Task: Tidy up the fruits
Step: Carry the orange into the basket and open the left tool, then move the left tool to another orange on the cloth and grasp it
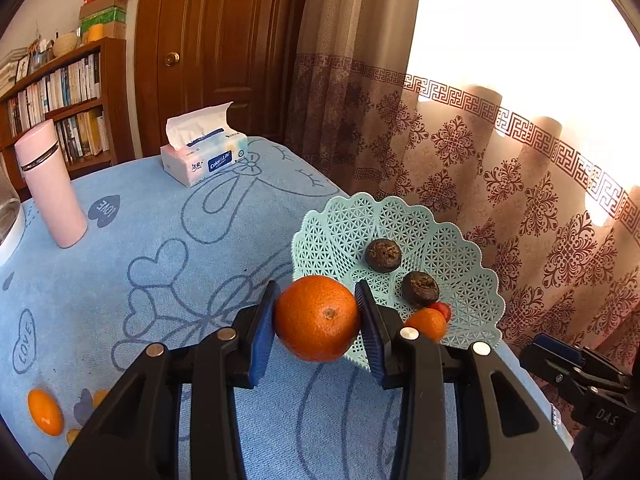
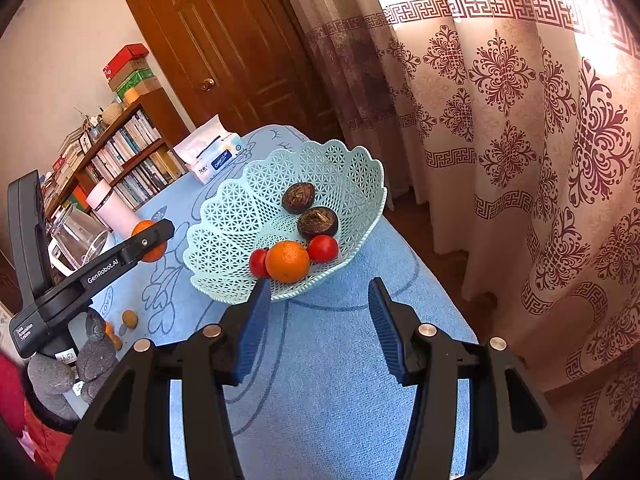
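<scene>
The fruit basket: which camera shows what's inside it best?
The right wrist view: the basket faces the camera, showing all five fruits. In the left wrist view the left tool and its orange cover the basket's near side.

A tissue box (image 1: 206, 156), pink flask (image 1: 50, 184) and bookshelf (image 1: 60, 96) stand near the door (image 1: 224, 44).

Both tools share one build. The left gripper (image 1: 318, 314) has matte black angular arms with triangular cut-outs, round silver pivot pins, and ribbed blue pads (image 1: 262, 338) lining its fingers. The right gripper (image 2: 316, 320) looks the same. From the side, the left tool's black body carries white lettering, "GenRobot.AI" and "Data Acquisition System".
</scene>
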The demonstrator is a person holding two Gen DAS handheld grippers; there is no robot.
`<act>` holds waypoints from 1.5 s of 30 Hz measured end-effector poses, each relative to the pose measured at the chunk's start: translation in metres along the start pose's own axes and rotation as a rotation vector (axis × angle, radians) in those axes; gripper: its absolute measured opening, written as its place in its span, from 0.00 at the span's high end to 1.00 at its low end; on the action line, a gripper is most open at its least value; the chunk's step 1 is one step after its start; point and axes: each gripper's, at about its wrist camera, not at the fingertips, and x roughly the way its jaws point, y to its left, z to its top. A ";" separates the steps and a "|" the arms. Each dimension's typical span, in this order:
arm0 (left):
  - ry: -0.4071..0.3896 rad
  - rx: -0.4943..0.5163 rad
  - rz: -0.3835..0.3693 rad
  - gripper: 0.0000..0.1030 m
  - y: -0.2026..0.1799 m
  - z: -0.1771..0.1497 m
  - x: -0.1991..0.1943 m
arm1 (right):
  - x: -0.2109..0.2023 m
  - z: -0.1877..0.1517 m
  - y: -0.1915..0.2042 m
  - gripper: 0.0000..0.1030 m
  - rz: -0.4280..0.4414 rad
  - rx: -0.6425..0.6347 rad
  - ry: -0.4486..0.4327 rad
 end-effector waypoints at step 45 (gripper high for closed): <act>0.001 -0.310 0.176 0.20 0.122 -0.032 -0.048 | 0.012 -0.027 0.052 0.43 0.091 -0.076 0.074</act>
